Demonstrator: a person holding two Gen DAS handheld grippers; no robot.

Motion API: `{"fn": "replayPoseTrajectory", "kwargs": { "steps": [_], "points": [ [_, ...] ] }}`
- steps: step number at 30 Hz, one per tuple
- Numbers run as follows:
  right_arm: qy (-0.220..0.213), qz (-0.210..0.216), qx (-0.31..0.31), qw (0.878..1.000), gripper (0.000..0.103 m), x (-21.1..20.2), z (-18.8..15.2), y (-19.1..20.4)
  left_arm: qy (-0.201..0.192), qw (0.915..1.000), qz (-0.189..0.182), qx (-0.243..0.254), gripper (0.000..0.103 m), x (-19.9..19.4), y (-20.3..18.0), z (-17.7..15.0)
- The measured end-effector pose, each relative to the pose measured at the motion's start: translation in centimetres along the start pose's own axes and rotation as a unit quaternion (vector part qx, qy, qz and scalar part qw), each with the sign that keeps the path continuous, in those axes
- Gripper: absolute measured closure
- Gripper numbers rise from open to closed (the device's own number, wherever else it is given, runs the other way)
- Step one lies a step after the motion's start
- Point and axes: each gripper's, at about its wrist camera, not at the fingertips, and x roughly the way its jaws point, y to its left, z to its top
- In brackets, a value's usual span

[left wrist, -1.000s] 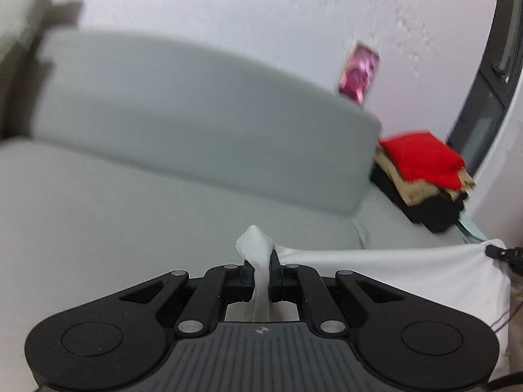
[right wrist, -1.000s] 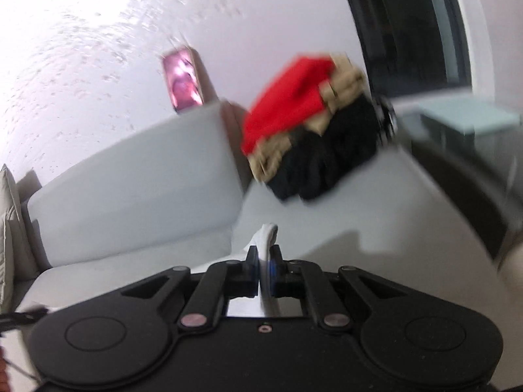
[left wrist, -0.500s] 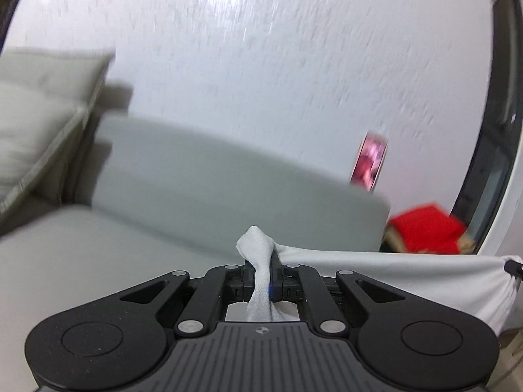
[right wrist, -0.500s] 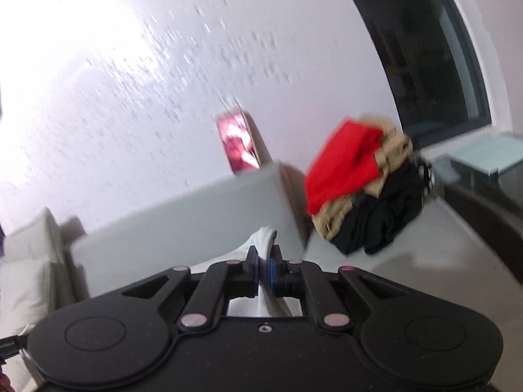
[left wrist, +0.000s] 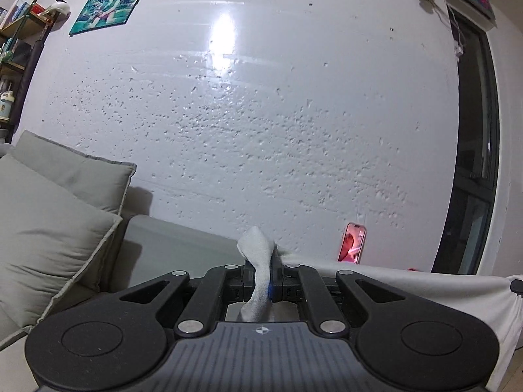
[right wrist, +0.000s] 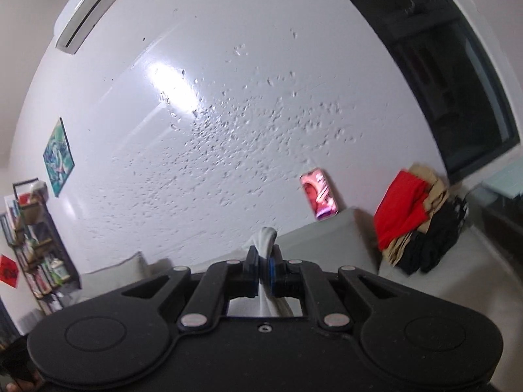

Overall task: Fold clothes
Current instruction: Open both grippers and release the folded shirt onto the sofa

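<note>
A white garment (left wrist: 408, 281) hangs stretched between my two grippers, held up in front of a grey sofa (left wrist: 170, 241). My left gripper (left wrist: 261, 261) is shut on one bunched corner of it, and the cloth's top edge runs off to the right. My right gripper (right wrist: 264, 259) is shut on the other corner (right wrist: 266, 238), which pokes up between the pads. Most of the garment hangs below both views and is hidden by the gripper bodies. A stack of folded clothes (right wrist: 415, 219), red on top of tan and black, lies on the sofa's right end.
A white wall fills both views. A phone (left wrist: 353, 243) with a lit screen leans on the sofa back. Grey cushions (left wrist: 49, 228) sit at the left, a shelf unit (right wrist: 36, 245) stands far left, and a dark window (right wrist: 457, 81) is on the right.
Both grippers have risen with the white garment still pinched, and the views have tilted up from the sofa seat to the wall. The clothes stack has dropped toward the frames' lower edges.
</note>
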Motion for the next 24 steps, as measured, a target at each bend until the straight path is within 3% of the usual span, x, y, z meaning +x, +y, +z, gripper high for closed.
{"fn": "replayPoseTrajectory", "kwargs": {
  "steps": [5, 9, 10, 11, 12, 14, 15, 16, 17, 18, 21, 24],
  "points": [
    [0.068, -0.032, 0.04, 0.996, 0.097, 5.2, -1.8, -2.8, 0.09, 0.9957, 0.014, 0.017, 0.097, 6.1, 0.7, -3.1],
    [0.131, -0.075, 0.046, 0.987, 0.097, 13.6, -5.0, -6.4, 0.187, 0.9813, 0.032, 0.031, 0.096, 16.8, 2.2, -9.2],
    [0.145, -0.089, 0.042, 0.985, 0.097, 16.2, -6.1, -7.5, 0.215, 0.9753, 0.043, 0.03, 0.087, 20.1, 2.8, -11.4],
    [0.158, -0.102, 0.036, 0.982, 0.096, 18.9, -7.2, -8.7, 0.248, 0.9665, 0.059, 0.029, 0.077, 23.3, 3.5, -13.8],
    [0.175, -0.124, 0.031, 0.976, 0.095, 21.4, -8.5, -10.0, 0.291, 0.9523, 0.086, 0.034, 0.07, 26.3, 4.2, -16.3],
    [0.207, -0.173, 0.016, 0.963, 0.087, 24.9, -10.5, -12.3, 0.373, 0.9129, 0.159, 0.045, 0.074, 30.9, 5.9, -20.6],
    [0.218, -0.197, 0.006, 0.956, 0.087, 25.5, -11.3, -13.1, 0.392, 0.9001, 0.186, 0.041, 0.074, 31.5, 6.9, -21.8],
    [0.23, -0.222, -0.004, 0.948, 0.087, 26.1, -12.0, -13.9, 0.397, 0.895, 0.201, 0.027, 0.074, 31.3, 8.0, -22.4],
    [0.242, -0.246, -0.014, 0.939, 0.083, 26.7, -12.7, -14.7, 0.396, 0.8952, 0.204, 0.012, 0.074, 30.4, 9.1, -22.4],
    [0.244, -0.245, -0.015, 0.938, 0.074, 25.8, -12.9, -15.0, 0.392, 0.897, 0.204, -0.001, 0.073, 29.2, 10.1, -22.3],
    [0.256, -0.23, 0.007, 0.939, 0.067, 21.6, -12.8, -15.7, 0.385, 0.8972, 0.216, -0.002, 0.074, 25.0, 12.1, -20.6],
    [0.264, -0.208, 0.062, 0.94, 0.066, 16.7, -11.9, -15.2, 0.362, 0.9136, 0.184, -0.02, 0.068, 19.4, 12.4, -17.6]
  ]
}}
